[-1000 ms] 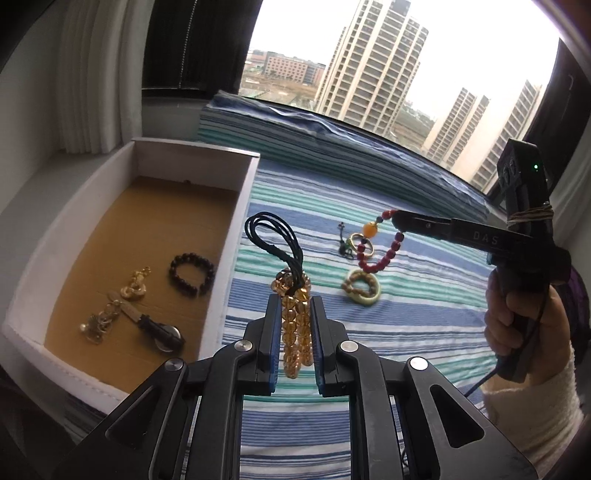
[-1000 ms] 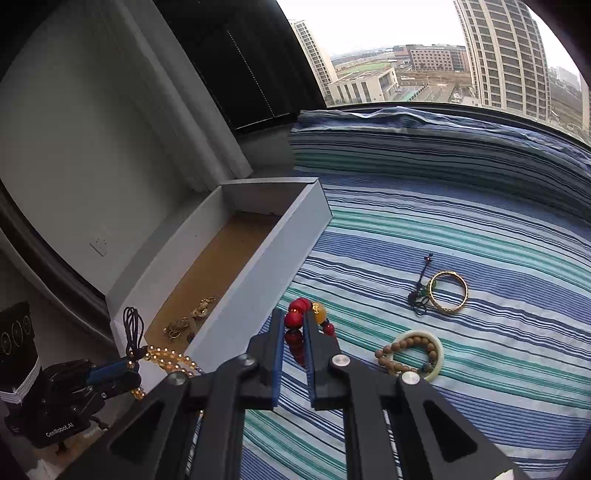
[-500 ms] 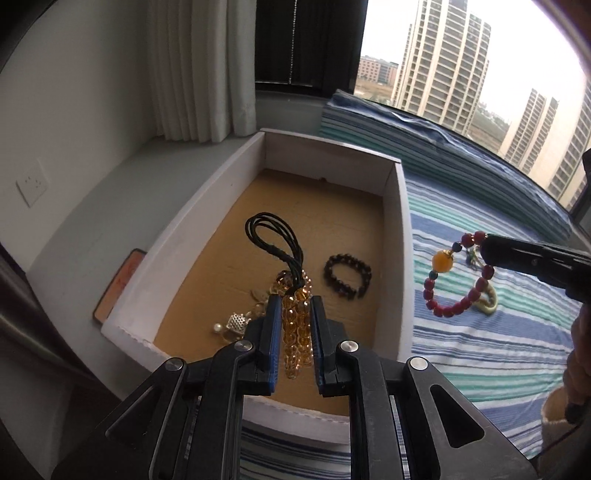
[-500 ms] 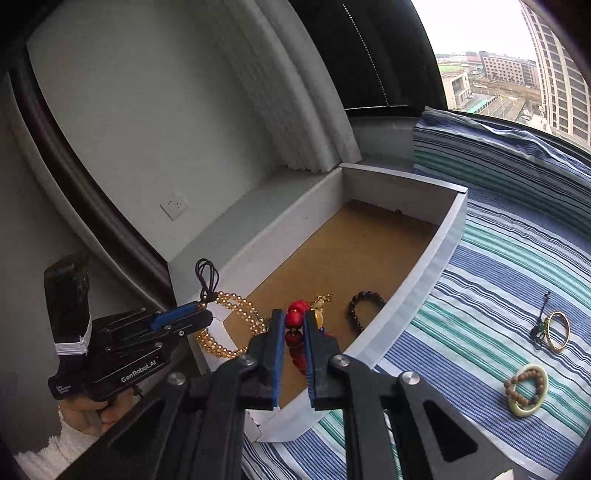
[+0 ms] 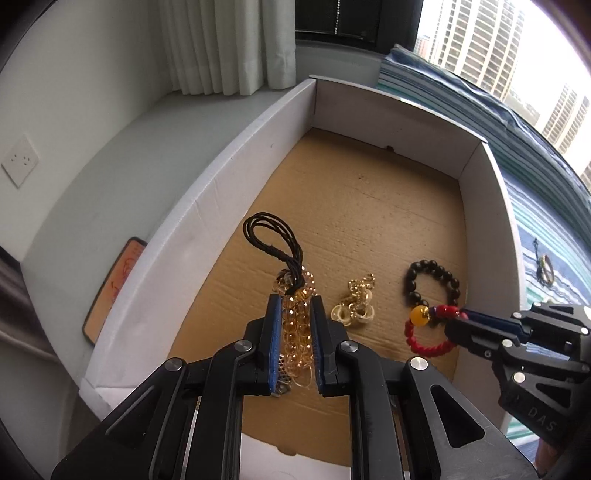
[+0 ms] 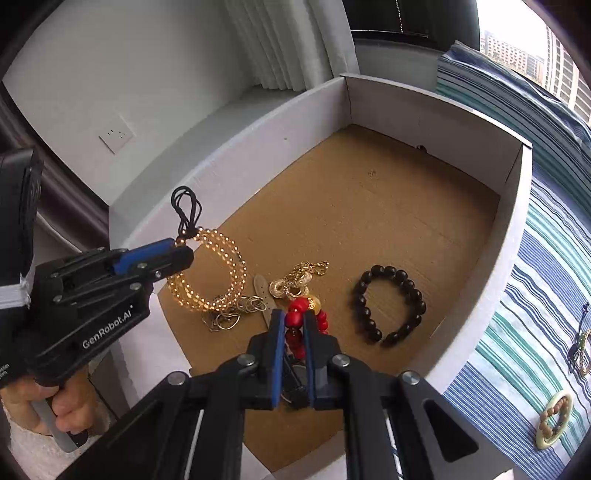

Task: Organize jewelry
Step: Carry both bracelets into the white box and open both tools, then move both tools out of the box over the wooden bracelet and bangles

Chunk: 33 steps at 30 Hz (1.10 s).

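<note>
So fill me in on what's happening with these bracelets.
A person is sorting jewelry into a white box. The left gripper holds an amber bead strand and the right gripper holds a red bead bracelet, both over the box. A black bracelet already lies inside; two more pieces wait on the striped cloth.

A pale grey-white wall fills the upper left of both views, with a white wall socket at the far left of the left wrist view, and a light grey ledge curves below it toward the middle. White pleated curtains hang at the top centre beside a dark window frame, and at the upper right daylight comes through the window with tall apartment towers outside under a bright overcast sky. A blue, teal and white striped cloth covers the surface along the right edge of both views, and a flat orange-and-black object lies at the left edge of the left wrist view.
</note>
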Each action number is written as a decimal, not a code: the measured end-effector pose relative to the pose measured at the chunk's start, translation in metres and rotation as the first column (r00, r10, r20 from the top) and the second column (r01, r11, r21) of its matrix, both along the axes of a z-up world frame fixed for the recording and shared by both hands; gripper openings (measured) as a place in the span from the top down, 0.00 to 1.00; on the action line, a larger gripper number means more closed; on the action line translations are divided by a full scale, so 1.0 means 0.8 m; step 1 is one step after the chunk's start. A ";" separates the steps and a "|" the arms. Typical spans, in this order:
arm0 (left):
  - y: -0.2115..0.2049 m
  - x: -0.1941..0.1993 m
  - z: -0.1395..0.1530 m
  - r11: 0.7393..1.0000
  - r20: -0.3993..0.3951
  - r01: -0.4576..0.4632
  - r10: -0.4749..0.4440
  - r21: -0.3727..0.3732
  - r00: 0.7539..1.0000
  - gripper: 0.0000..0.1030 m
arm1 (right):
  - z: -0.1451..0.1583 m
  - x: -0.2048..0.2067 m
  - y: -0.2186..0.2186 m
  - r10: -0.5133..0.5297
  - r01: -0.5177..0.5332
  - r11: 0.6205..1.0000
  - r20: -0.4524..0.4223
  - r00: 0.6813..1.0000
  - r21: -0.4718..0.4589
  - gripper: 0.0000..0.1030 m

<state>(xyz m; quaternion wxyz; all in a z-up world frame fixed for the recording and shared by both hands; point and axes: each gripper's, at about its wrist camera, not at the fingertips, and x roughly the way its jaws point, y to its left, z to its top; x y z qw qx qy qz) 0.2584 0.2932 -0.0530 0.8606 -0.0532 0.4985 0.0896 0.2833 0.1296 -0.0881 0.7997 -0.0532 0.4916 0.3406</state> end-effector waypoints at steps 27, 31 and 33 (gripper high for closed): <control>-0.202 -0.110 0.074 0.981 0.236 0.143 -0.170 0.128 0.957 0.04 | 0.070 -0.114 -0.243 -0.235 0.228 0.972 0.319 0.918 0.060 0.33; -0.247 -0.112 0.071 0.973 0.222 0.193 -0.218 0.130 0.950 0.04 | 0.061 -0.126 -0.297 -0.300 0.304 0.952 0.313 0.901 0.037 0.33; -0.262 -0.111 0.072 0.970 0.216 0.215 -0.236 0.115 0.947 0.04 | 0.061 -0.129 -0.323 -0.331 0.335 0.941 0.303 0.894 0.043 0.33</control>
